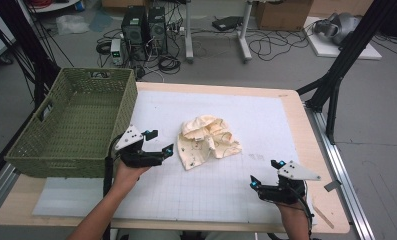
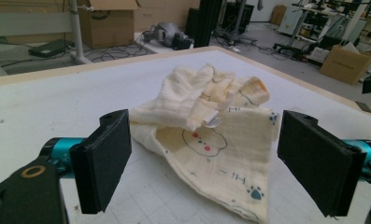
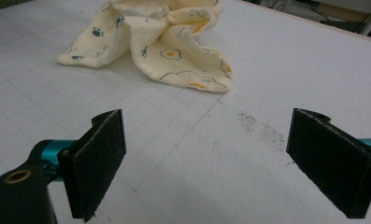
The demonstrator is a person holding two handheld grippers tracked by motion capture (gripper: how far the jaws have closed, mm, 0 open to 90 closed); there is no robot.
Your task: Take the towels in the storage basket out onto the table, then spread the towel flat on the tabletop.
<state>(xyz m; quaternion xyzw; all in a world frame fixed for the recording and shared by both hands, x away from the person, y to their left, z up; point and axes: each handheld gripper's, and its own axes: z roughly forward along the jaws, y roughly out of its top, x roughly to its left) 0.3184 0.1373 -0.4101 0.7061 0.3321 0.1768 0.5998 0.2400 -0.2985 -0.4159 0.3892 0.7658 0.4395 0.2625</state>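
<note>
A crumpled cream cloth [image 1: 206, 141] with small printed bears, eggs and paw marks lies in the middle of the white gridded mat [image 1: 266, 120]. My left gripper [image 1: 160, 141] hovers just left of the cloth, open, its jaws pointing at the cloth's near corner [image 2: 230, 163]. In the left gripper view the cloth sits between and beyond the two pads [image 2: 103, 163], untouched. My right gripper [image 1: 263, 172] is open near the mat's front right, well apart from the cloth [image 3: 160, 42], with bare mat between its jaws.
A green woven basket [image 1: 71, 125] stands on the table's left side, right beside my left hand. The wooden table edge [image 1: 316, 150] runs along the right. A dark smudge [image 3: 262, 128] marks the mat. Cables, computers and boxes lie on the floor beyond.
</note>
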